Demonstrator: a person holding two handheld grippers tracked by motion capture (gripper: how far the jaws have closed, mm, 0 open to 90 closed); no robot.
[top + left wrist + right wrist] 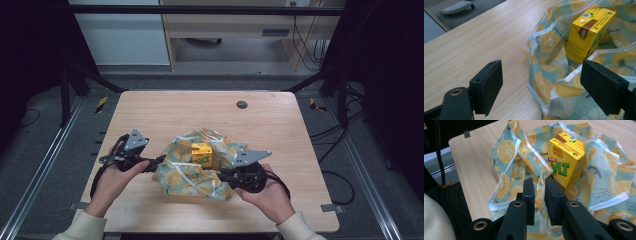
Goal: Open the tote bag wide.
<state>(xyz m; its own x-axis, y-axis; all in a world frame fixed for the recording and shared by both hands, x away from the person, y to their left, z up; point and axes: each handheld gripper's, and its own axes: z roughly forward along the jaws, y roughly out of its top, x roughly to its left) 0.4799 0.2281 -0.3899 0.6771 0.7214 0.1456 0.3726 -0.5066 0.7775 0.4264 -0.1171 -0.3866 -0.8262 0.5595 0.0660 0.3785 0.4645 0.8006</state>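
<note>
- A yellow Vita lemon tea carton [202, 154] is standing upright inside an open lemon-print fabric bag [186, 175] on the wooden table [150, 110].
- The left hand [111, 181] is reaching in palm-down, holding the left gripper [541, 87] at the bag's left edge, jaws spread wide.
- The right hand [267, 192] is cradling the right gripper [539, 195] beside the carton, jaws pinching the bag's white-trimmed rim.

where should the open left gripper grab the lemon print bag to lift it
Probably the white-trimmed rim of the bag on the left gripper side, coming in level from the left. That edge stands up free of the table and lies between the open jaws. The right gripper looks shut on the opposite rim. The carton stands upright inside.
</note>
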